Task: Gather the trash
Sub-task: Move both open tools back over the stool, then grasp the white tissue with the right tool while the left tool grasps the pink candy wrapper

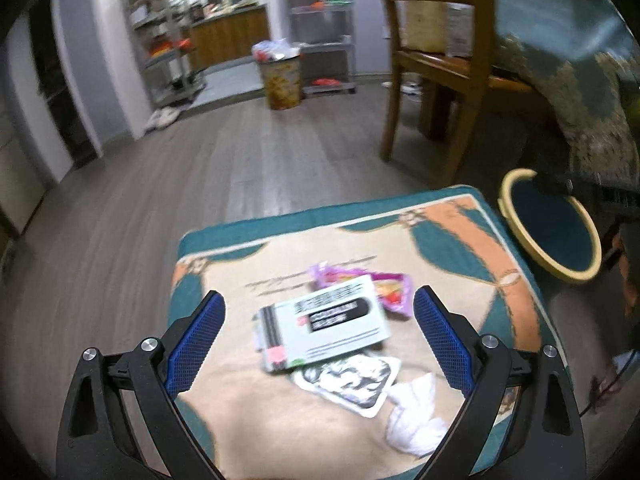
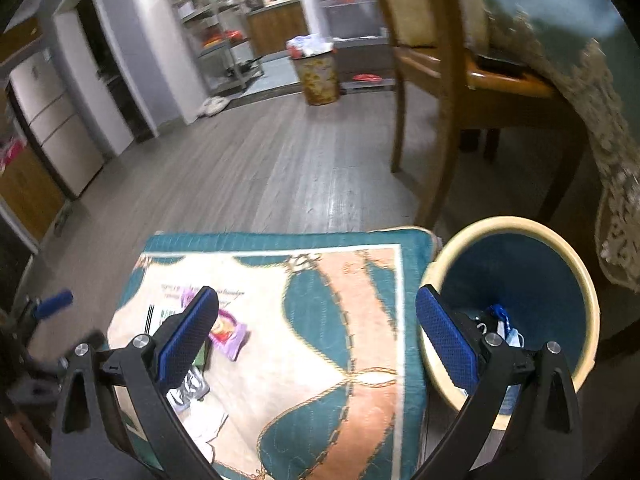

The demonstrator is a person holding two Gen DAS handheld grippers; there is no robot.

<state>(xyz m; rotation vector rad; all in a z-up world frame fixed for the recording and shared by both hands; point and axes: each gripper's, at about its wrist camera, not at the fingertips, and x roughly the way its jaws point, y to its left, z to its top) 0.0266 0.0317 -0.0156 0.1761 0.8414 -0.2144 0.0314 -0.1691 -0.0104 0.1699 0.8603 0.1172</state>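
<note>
Hovering wide open & empty, left gripper [image 1: 319, 320] frames white box [image 1: 324, 326] on cushion [image 1: 460, 236], w/ purple wrapper [image 1: 394, 292], foil pack [image 1: 352, 380], tissue [image 1: 416, 420] close by. Right gripper [image 2: 317, 332] also spread, empty, its right finger over bin [image 2: 520, 232] holding trash.

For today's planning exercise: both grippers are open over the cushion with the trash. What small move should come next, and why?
Probably lower the left gripper onto the white printed box and close. Its jaws are open with the box between the fingers, on top of the other litter on the cushion. The bin stands beside the cushion, near the open right gripper.
</note>
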